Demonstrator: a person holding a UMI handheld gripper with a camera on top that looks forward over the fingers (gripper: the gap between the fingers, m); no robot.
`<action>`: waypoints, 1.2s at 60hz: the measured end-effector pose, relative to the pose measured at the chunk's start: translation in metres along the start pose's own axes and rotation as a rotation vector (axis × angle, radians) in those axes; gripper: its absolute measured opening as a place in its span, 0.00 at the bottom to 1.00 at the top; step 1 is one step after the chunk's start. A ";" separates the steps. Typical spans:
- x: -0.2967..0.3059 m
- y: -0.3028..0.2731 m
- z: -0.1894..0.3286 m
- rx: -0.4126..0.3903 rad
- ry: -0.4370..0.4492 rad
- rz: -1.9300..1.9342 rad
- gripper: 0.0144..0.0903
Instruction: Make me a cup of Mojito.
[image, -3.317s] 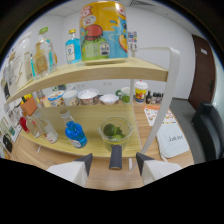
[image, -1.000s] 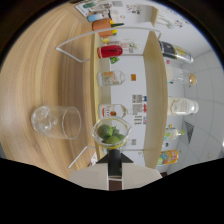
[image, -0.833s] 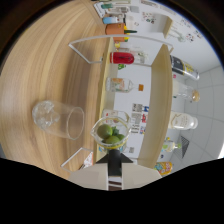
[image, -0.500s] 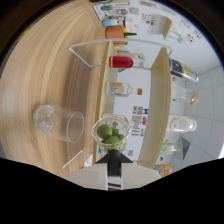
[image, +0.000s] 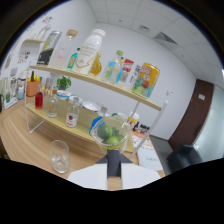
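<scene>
**A:** What have the jaws got?

**B:** I read the gripper as clamped on a clear cup with green lime pieces in it. The cup sits just ahead of the fingers and is lifted off the tabletop. I can't see the pads themselves, only the dark centre piece under the cup and the pale finger bodies on either side.

**A:** Where's the other glass?

**B:** An empty clear glass stands upright on the wooden tabletop, beside the fingers and lower than the held cup. The two are apart, not touching.

**A:** And behind that?

**B:** A two-level wooden shelf on a white frame. The upper board carries a row of bottles and cartons, a large white bottle among them and a colourful can near the far end. On the lower level I note a red bottle, a small glass bottle with a label and a small green plant. Labels are too blurred to read.

**A:** Anything past the shelf?

**B:** A white paper sheet lying flat near the held cup, and a dark door in the far wall
</scene>
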 end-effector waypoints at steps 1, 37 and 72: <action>0.002 0.008 0.002 -0.012 -0.010 0.028 0.01; -0.004 0.225 0.071 -0.413 -0.229 0.431 0.01; 0.018 0.180 0.046 -0.323 -0.144 0.388 0.93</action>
